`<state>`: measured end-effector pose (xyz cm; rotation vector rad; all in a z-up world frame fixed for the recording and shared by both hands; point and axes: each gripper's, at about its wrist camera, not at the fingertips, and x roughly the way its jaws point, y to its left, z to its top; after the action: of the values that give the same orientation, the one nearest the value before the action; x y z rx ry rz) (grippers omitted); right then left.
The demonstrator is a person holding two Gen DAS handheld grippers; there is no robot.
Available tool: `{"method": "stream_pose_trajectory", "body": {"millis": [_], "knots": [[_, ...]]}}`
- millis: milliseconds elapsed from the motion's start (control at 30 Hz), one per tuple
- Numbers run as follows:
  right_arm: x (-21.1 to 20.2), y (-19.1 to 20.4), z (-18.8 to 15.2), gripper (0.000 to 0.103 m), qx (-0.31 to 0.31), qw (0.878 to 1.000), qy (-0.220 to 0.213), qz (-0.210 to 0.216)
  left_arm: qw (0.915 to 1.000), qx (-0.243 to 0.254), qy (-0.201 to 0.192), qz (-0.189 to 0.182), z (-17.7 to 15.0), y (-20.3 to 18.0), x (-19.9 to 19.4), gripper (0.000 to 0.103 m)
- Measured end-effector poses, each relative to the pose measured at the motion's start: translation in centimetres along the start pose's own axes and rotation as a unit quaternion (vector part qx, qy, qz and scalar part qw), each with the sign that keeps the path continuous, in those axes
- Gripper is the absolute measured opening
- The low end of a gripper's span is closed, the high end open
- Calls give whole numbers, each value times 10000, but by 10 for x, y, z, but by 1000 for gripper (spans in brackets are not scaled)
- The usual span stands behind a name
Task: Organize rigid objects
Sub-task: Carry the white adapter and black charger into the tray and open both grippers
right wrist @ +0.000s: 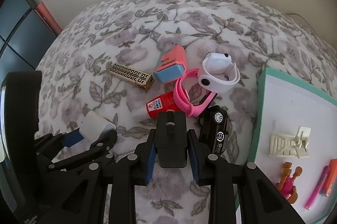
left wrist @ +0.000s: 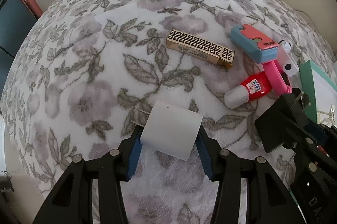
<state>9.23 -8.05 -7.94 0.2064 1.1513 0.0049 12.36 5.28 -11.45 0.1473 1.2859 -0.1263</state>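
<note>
- Left wrist: left gripper [left wrist: 169,135] clamps a white block [left wrist: 171,129] above the floral blanket [left wrist: 88,68] — mid-carry, it seems.
- Right wrist: right gripper [right wrist: 171,147] grips a black adapter [right wrist: 171,137]; the next move likely calls for carrying it to the tray [right wrist: 294,110] at right — already holding small items.

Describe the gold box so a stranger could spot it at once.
Start at the floral blanket, then find the cluster of small items at its middle. The gold box lies flat at the cluster's left edge, beside the blue-and-coral case; only it bears a black Greek-key pattern.
</note>
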Motion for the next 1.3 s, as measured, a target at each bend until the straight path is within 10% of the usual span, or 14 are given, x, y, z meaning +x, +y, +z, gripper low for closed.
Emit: {"method": "stream_pose_trajectory", "body": {"millis": [500, 1300], "knots": [[-72, -37, 13, 30, 529, 9966, -627, 109, 9988, 82, -433, 201, 34, -35, -61, 50], [-132, -248, -24, 30, 2415, 9487, -645, -1935, 9824, 1677, -579, -579, 28, -270, -95, 51]]}}
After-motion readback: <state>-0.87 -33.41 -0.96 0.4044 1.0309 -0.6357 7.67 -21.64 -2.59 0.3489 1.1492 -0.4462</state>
